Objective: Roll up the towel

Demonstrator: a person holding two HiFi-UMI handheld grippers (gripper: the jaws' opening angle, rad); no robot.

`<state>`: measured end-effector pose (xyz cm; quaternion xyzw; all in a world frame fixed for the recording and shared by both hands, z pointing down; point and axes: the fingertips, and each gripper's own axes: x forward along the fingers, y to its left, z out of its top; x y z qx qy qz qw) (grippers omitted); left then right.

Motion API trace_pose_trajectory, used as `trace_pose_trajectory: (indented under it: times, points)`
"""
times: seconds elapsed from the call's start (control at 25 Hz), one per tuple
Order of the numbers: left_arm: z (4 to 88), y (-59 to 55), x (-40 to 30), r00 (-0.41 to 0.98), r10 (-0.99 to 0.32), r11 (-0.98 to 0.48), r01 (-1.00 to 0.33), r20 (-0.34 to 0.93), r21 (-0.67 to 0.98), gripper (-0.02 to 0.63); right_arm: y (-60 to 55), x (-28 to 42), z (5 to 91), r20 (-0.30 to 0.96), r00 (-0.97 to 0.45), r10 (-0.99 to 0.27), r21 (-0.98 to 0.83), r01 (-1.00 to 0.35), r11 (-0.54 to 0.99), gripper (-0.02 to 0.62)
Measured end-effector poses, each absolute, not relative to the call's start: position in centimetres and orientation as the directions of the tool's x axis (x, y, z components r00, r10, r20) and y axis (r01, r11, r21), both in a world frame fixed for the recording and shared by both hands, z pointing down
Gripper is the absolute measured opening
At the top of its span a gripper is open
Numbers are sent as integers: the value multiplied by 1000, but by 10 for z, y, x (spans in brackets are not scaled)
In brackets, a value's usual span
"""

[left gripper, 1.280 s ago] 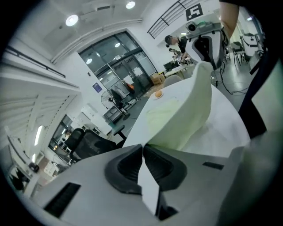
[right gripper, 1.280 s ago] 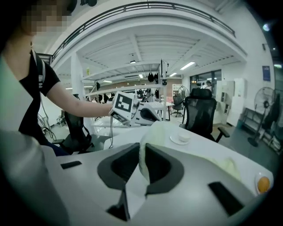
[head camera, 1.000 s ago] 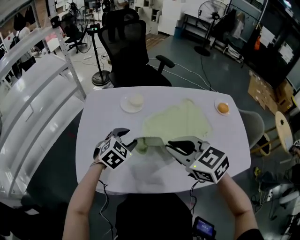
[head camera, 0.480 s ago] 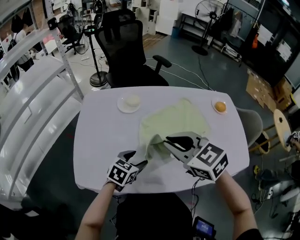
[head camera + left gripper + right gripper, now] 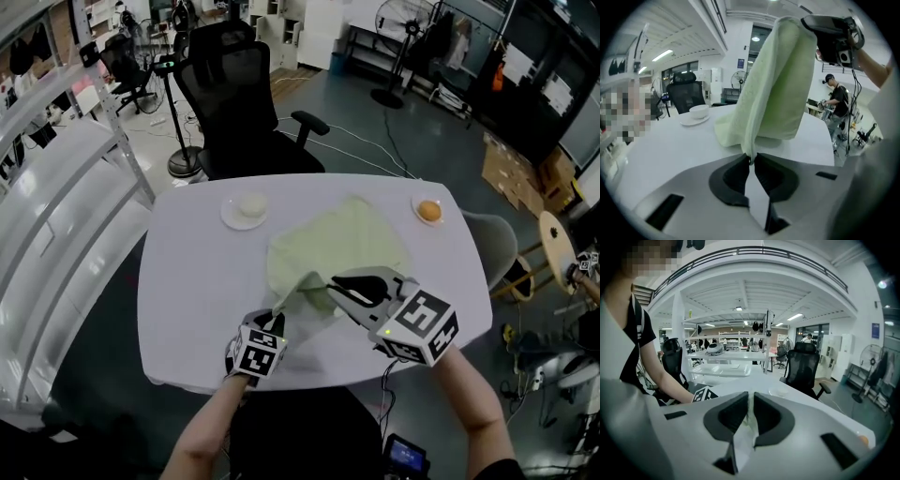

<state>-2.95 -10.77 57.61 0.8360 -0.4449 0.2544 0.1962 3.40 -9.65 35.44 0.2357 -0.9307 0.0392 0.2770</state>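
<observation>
a pale green cloth towel (image 5: 342, 242) lies spread over the middle of the white rounded bench (image 5: 187, 281), with its near edge lifted off the surface. the left gripper (image 5: 279, 317) sits low at the bench's near side, and the right gripper (image 5: 332, 284) is held higher, just beside it, over the near part of the towel.

the left jaws have just been closing. in the left gripper view they are pinched almost together on a thin corner of the towel, which rises from them as a hanging fold up to the right gripper. the right jaws stand narrow and are clamped on a strip of the cloth (only a pale sliver shows between the dark pads). between the two grips the lifted edge hangs slack.

at the far left of the bench a white bowl on a white saucer (image 5: 249, 208) stands apart from the towel, and at the far right sits a small plate with an orange fruit (image 5: 428, 210). a black mesh office chair (image 5: 239, 103) stands behind the bench.
</observation>
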Motion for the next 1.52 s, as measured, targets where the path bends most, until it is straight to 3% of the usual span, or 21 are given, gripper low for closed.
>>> trace_pose_trajectory:
  times: [0.32,0.64,1.08,1.52]
  points:
    - [536,-137,-137,315,-676,-683,-607,666,-406,38,-77,35,375,573,-738,-355,7,-429,903,49]
    - [493,-164,-215,194,-740,-672,-248,644,-698,37,-26,-33,395,568,-797,-205,-59,-288,956,49]
    - [541,-169,-270,115,-718,-685,57,686,-726,35,35,-134,473,617,-786,-13,-185,-162,969,49]
    - [627,-154,-289,83,-641,-726,257,763,-638,35,50,-157,578,666,-733,140,-384,-176,906,51]
